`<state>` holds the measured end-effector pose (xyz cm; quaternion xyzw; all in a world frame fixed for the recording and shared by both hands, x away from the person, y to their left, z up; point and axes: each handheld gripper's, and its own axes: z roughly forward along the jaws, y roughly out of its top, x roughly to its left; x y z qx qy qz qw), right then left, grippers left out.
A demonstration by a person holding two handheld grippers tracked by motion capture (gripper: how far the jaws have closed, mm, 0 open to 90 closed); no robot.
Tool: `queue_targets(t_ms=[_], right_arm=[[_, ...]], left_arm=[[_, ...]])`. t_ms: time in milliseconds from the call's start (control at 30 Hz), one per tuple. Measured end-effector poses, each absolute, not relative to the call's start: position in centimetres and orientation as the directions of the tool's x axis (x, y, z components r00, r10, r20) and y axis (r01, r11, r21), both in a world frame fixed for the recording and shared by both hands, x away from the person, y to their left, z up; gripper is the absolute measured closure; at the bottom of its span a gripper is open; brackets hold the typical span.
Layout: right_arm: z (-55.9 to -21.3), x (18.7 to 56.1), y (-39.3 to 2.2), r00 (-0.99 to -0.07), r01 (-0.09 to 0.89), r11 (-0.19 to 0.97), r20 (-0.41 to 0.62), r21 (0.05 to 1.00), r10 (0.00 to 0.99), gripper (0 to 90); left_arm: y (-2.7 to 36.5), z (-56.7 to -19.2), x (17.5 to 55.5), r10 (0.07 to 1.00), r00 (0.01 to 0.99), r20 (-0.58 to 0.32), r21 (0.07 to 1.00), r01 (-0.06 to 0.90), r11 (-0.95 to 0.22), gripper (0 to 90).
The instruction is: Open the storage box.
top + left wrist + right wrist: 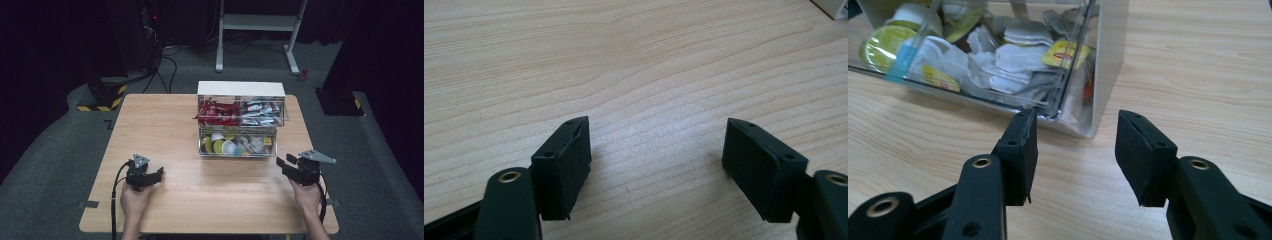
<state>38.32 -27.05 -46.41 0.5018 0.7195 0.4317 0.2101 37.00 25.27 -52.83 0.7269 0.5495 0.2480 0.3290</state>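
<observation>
A clear plastic organiser box [241, 92] stands at the middle back of the wooden table [165, 125]. Its upper trays hold red sachets [216, 112] and silver sachets [260, 112]; the lower front holds small pods [220, 145] and tea bags [1020, 60]. My right gripper [281, 163] [1076, 120] is open, just off the box's front right corner [1098, 115], with nothing between its jaws. At the front left, my left gripper [158, 173] [656, 130] stands open over bare wood.
A white stand's legs [257, 22] and cables lie on the grey floor beyond the table. Black posts with yellow-striped bases [102, 97] stand at the far left and far right. A white corner [831, 7] shows at the top right of the left gripper view.
</observation>
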Motion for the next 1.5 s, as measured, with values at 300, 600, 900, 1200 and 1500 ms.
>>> queue_targets(t_ms=[300,600,900,1200,1500], right_arm=[[-45.6,38.5,-26.7,-0.426,0.522,0.132,0.123,0.843,0.896,51.5],[-44.2,38.6,-26.6,-0.443,0.506,0.143,0.114,0.851,0.889,54.5],[-42.8,38.8,-26.4,-0.463,0.479,0.145,0.109,0.866,0.880,55.3],[-40.9,39.0,-26.1,-0.494,0.461,0.141,0.122,0.876,0.861,59.1],[-39.3,39.5,-25.6,-0.528,0.449,0.142,0.134,0.882,0.839,62.0]], left_arm=[[25.3,-52.8,37.0,0.962,0.274,-0.001,0.751,0.635,-0.180,27.9],[25.3,-52.8,37.0,0.962,0.273,-0.002,0.751,0.635,-0.179,28.4],[25.3,-52.8,37.0,0.962,0.273,-0.002,0.752,0.635,-0.178,28.2],[25.3,-52.8,37.0,0.962,0.274,-0.001,0.751,0.635,-0.180,28.0],[25.3,-52.8,37.0,0.962,0.273,-0.003,0.752,0.635,-0.178,28.0]])
